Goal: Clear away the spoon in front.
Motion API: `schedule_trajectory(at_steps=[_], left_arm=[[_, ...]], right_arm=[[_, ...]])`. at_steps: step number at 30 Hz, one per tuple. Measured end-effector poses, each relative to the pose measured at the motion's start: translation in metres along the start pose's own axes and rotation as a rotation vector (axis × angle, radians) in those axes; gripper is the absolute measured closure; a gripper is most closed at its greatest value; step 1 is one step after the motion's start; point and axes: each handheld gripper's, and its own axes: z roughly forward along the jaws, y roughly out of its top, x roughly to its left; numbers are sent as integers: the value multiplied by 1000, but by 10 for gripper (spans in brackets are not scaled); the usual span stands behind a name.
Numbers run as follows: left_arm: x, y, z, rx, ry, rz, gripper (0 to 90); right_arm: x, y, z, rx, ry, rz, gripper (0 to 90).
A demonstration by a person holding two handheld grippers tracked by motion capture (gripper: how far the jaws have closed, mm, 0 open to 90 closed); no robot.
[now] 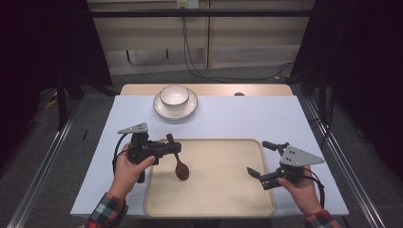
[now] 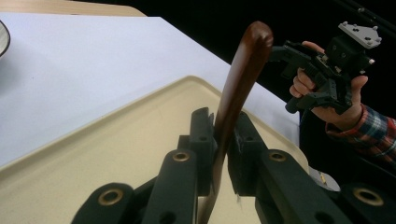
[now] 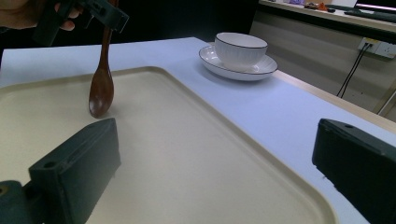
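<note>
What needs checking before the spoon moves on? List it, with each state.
1. Left gripper shut on the brown wooden spoon at its handle: ok.
2. Spoon hangs bowl-down over the beige plastic tray: ok.
3. Spoon tip off the tray floor: cannot tell.
4. Right gripper open, apart from the spoon: ok.
5. White ceramic bowl upright on its white saucer: ok.

Bowl (image 1: 174, 95) far; tray (image 1: 223, 199) centre free
</note>
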Motion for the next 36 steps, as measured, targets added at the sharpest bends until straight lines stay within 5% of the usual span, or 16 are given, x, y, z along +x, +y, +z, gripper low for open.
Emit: schedule_trajectory(at_steps=[18, 31, 36], left_arm=[[10, 7, -12, -97, 106, 22, 595], [18, 10, -11, -121, 161, 36, 562], [19, 11, -8, -120, 167, 32, 650]], right_arm=[[1, -1, 3, 18, 25, 2, 5], [2, -2, 5, 23, 28, 2, 5], [2, -2, 5, 26, 34, -1, 5]])
